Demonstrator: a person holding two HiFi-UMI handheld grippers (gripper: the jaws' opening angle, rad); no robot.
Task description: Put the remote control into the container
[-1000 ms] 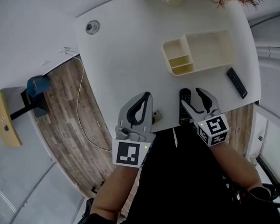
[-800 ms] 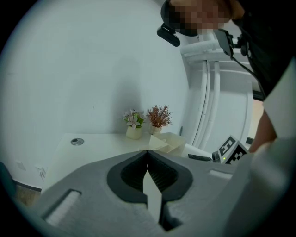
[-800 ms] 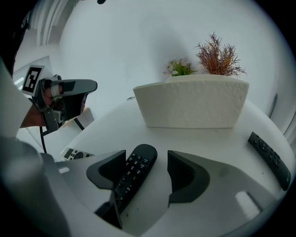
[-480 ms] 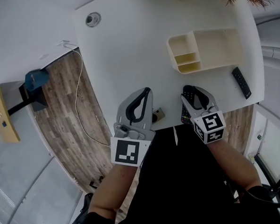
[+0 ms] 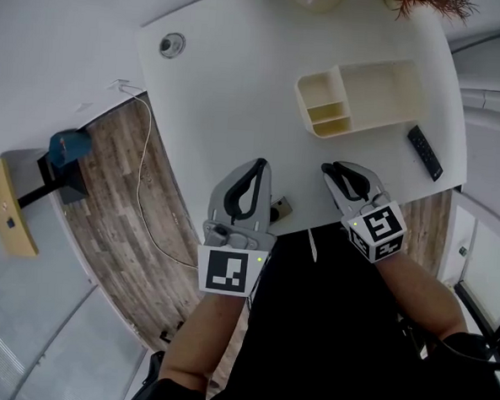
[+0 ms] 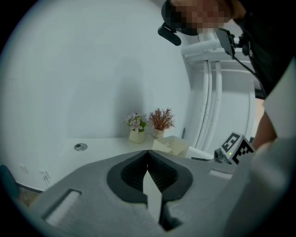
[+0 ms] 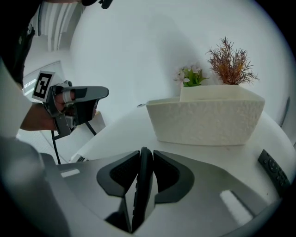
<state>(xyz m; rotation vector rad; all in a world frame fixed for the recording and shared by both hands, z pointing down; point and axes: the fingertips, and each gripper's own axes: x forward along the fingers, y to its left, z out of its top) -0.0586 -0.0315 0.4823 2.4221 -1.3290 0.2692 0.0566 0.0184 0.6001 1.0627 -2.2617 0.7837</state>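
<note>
Right gripper (image 7: 145, 156) has just been closing and now clamps the remote (image 7: 141, 190) on edge; a second ago it lay flat by the table (image 5: 231, 92) edge. The pickup looks done. Container (image 5: 379, 93) sits upper right, the path bare. Second remote (image 5: 424, 151) lies far right. Left gripper (image 5: 256, 172), lower centre, is closed and empty.

my left claw (image 6: 148, 155): grey, black pads (image 6: 163, 174)
its cube (image 5: 229, 272): black-white squares
remote control (image 7: 140, 185): black
container (image 5: 366, 96), ahead-right of claw: cream
table (image 5: 231, 92): white
</note>
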